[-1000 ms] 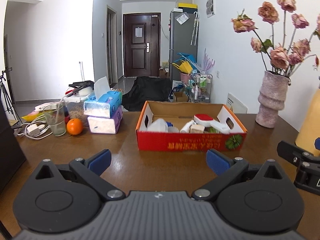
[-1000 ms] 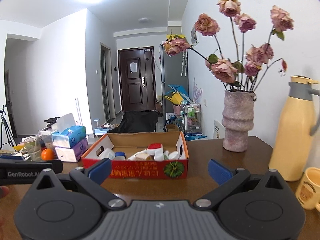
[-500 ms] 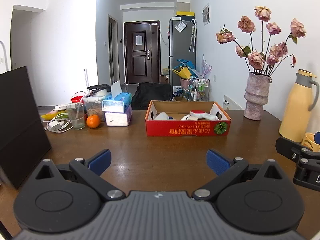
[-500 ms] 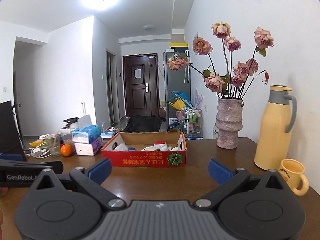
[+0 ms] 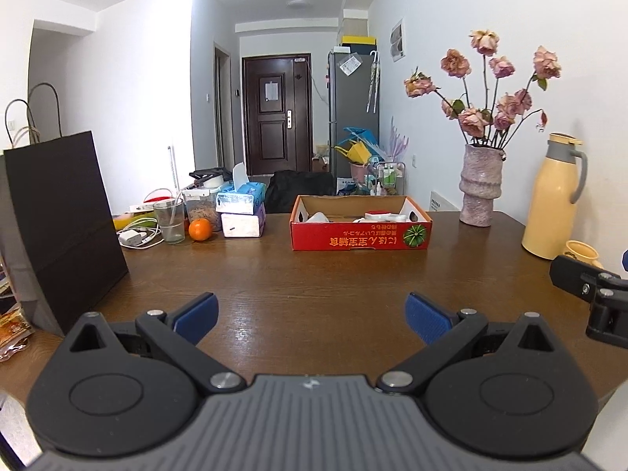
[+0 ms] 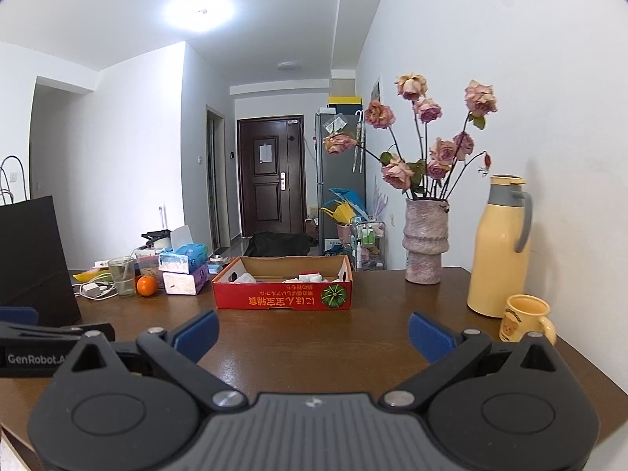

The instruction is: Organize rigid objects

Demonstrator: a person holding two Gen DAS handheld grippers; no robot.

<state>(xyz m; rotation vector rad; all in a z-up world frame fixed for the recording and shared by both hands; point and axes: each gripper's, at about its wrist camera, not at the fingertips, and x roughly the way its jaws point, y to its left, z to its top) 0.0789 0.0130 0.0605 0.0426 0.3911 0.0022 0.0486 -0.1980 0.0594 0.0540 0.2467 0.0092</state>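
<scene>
A red cardboard box [image 5: 359,235] holding several small white and red items stands at the far middle of the brown table [image 5: 314,286]; it also shows in the right wrist view [image 6: 282,298]. My left gripper [image 5: 312,316] is open and empty, well short of the box. My right gripper [image 6: 313,331] is open and empty too, also well back from the box. The right gripper's side shows at the right edge of the left wrist view [image 5: 592,294].
A black paper bag [image 5: 59,227] stands at the left. Tissue packs [image 5: 239,214], an orange [image 5: 200,229], a glass [image 5: 169,221] and chargers sit far left. A flower vase [image 5: 481,188], yellow thermos [image 6: 500,247] and yellow mug [image 6: 524,318] stand at the right.
Both grippers have pulled back from the box, which now looks smaller and farther away. The black bag, thermos and mug have come into view. Both stay open.
</scene>
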